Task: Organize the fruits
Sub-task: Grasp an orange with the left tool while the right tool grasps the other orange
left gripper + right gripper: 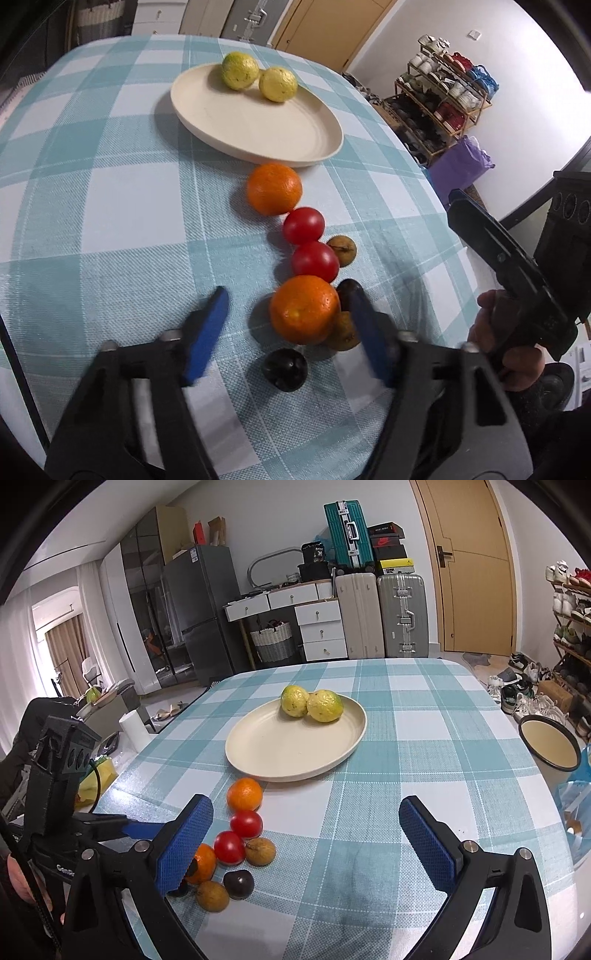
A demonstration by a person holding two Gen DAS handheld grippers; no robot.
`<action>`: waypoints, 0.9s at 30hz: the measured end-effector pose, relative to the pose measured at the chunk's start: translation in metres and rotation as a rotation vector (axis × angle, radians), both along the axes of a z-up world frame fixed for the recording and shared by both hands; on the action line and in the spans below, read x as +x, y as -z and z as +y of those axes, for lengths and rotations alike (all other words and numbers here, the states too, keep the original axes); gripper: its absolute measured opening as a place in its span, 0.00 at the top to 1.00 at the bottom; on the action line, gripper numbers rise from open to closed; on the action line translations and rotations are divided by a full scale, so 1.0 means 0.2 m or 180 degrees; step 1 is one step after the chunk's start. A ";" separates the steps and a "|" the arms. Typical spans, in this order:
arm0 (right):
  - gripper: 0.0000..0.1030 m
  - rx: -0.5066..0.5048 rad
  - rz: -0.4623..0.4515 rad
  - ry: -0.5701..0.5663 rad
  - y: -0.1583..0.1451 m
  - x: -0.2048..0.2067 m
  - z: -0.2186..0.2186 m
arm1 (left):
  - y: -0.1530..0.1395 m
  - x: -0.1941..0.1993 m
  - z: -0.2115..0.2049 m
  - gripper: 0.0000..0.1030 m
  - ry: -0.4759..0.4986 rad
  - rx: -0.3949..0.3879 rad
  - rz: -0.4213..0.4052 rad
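The left gripper (291, 325) has its fingers open around the nearest orange (303, 309) on the surface, not yet pinching, likely bound for the plate (258, 125); the right gripper (306, 849) waits open, empty.

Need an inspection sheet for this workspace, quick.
Surface: checked tablecloth.
Job's things: plate holds two yellow-green fruits; oranges, tomatoes, brown and dark fruits lie on the cloth.
Clutter: nothing seen on the table.
Grippers: left gripper open around the near orange; right gripper open, empty.
Cables: black cable by the left gripper.
Surroundings: suitcases, shoe rack, door.
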State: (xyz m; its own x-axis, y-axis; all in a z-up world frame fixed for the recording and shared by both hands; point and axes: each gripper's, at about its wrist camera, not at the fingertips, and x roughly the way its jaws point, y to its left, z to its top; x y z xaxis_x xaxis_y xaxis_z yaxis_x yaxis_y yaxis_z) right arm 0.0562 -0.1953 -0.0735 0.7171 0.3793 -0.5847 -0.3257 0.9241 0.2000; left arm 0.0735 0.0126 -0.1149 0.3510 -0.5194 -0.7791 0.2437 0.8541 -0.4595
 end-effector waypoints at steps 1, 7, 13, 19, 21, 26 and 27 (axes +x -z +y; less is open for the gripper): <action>0.00 0.0002 -0.0001 -0.0002 0.00 0.00 0.00 | 0.01 0.00 -0.01 0.55 0.0044 -0.0037 0.0018; 0.00 0.0001 0.0001 -0.0006 0.00 0.00 0.00 | 0.01 0.00 -0.02 0.64 0.0151 -0.0130 0.0006; 0.00 -0.0006 0.0026 -0.0026 0.01 0.00 0.01 | -0.01 -0.01 0.04 0.65 0.0051 -0.0149 -0.0043; 0.00 0.0045 0.0069 -0.0055 0.02 0.01 0.02 | -0.09 -0.01 0.13 0.65 -0.0071 -0.0237 -0.0162; 0.00 0.0049 0.0100 -0.0068 0.03 0.02 0.03 | -0.11 -0.01 0.16 0.65 -0.0113 -0.0234 -0.0224; 0.00 0.0057 0.0158 -0.0099 0.05 0.04 0.05 | -0.16 -0.03 0.24 0.65 -0.0242 -0.0193 -0.0402; 0.00 0.0057 0.0175 -0.0105 0.05 0.05 0.06 | -0.17 -0.03 0.25 0.65 -0.0256 -0.0192 -0.0416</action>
